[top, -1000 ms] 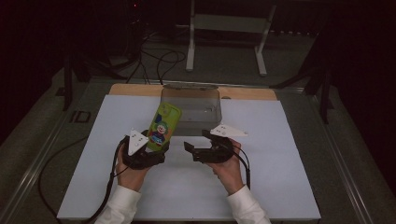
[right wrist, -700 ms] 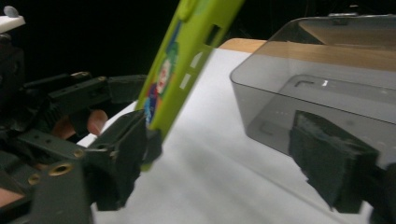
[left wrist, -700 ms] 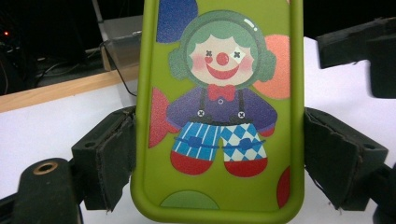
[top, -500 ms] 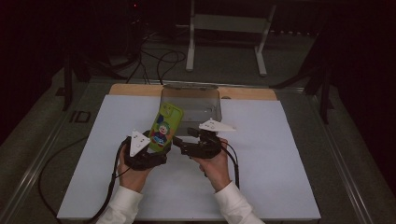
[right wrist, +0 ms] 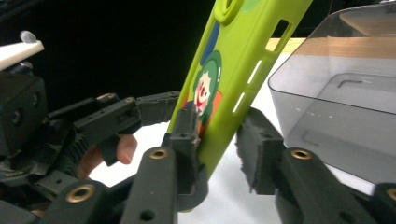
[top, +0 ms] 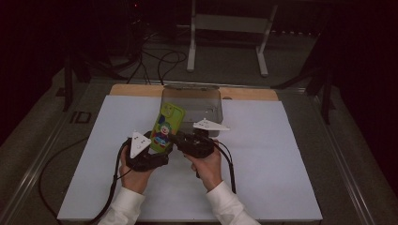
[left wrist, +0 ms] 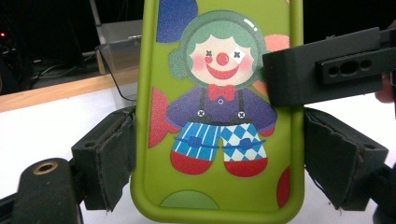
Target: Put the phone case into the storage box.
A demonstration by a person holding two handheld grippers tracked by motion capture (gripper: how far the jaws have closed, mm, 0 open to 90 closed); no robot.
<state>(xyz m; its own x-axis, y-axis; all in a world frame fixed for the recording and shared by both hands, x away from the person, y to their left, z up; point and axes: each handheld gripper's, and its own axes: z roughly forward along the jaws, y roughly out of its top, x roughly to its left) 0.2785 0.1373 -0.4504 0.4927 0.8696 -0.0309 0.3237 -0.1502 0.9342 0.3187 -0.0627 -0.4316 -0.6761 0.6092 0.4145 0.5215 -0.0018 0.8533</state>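
A green phone case (top: 165, 127) with a clown picture stands tilted above the white table top (top: 281, 164). My left gripper (top: 158, 149) is shut on its lower part, one jaw on each long side, as the left gripper view shows around the case (left wrist: 215, 116). My right gripper (top: 180, 140) reaches in from the right. In the right gripper view its jaws straddle the case's side edge (right wrist: 233, 70). The left jaw rests against the clown face and the right jaw stands a little off the back, so the right gripper (right wrist: 222, 144) is open.
A clear grey plastic box (top: 191, 101) stands open-topped just behind the case, close to the right gripper (right wrist: 336, 107). A wooden strip (top: 248, 93) runs along the table's far edge. Cables trail from both grippers toward the person.
The right gripper has moved left from beside the case until its jaws sit on either side of the case's edge. The left gripper has kept hold, shifting slightly.
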